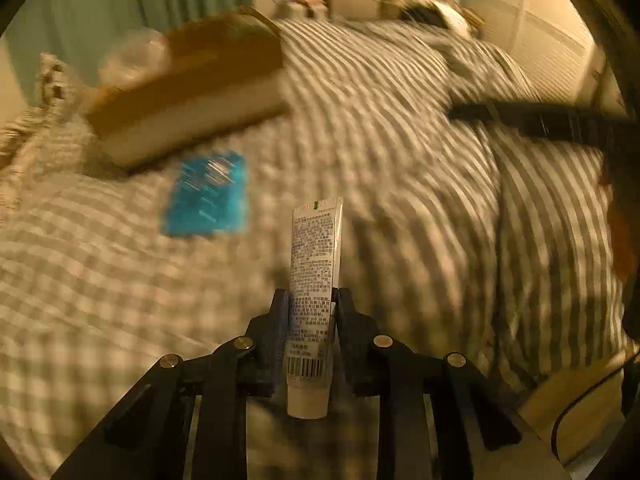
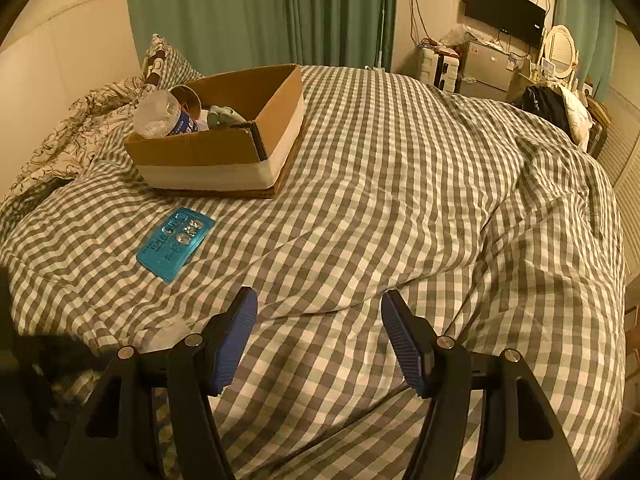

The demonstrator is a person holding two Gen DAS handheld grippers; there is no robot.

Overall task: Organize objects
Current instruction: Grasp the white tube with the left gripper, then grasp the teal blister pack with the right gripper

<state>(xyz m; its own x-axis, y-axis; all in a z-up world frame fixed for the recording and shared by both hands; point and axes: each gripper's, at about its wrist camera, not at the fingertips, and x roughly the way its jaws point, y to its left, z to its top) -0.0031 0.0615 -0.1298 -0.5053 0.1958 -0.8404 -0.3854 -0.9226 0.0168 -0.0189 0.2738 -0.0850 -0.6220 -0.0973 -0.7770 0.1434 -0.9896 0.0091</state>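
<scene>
Between your left tongs [image 1: 312, 300] the white tube [image 1: 314, 280] is pinched, lifted above the bed [image 2: 400, 160]. At 10 o'clock stands the cardboard box [image 2: 224, 148], already holding a bottle [image 2: 164, 116] and other things. Beside it the blue blister pack [image 2: 174, 242] waits. Your right tongs [image 2: 320, 336] are spread, empty.

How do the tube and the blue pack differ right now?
The tube is white, long and narrow; the blue pack is flat and rectangular. The tube is clamped in the left gripper, above the bed; the pack lies loose on it. Neither is in the box.
</scene>
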